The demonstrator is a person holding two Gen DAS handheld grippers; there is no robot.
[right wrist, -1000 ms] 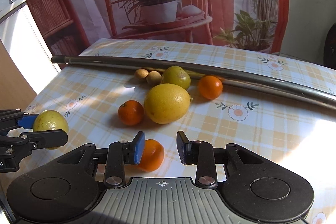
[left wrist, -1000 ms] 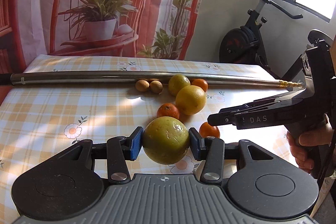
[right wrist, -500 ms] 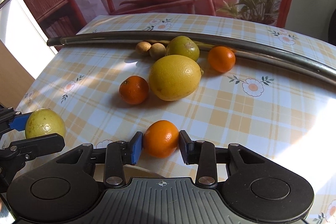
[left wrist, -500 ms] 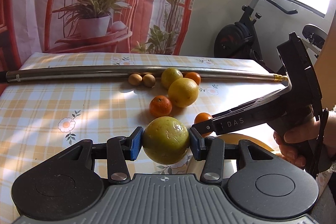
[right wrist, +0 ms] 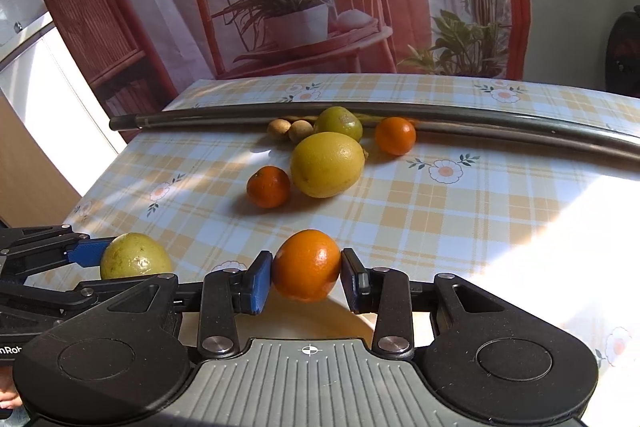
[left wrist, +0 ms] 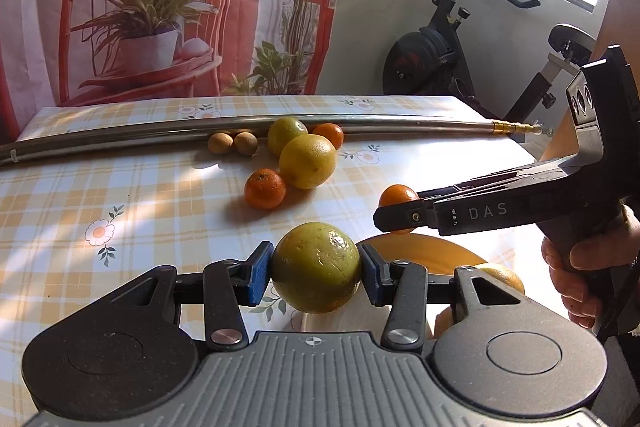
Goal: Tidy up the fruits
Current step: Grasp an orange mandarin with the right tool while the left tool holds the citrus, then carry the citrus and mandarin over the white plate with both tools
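The right gripper [right wrist: 307,277], open around the orange [right wrist: 307,265] a second ago, now clamps it lifted; the left gripper [left wrist: 316,273] still clamps the green fruit [left wrist: 316,265], both ready for placing.

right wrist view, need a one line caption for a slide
Right gripper clamps a small orange above the checked tablecloth, while the left gripper holds a green-yellow fruit alongside.
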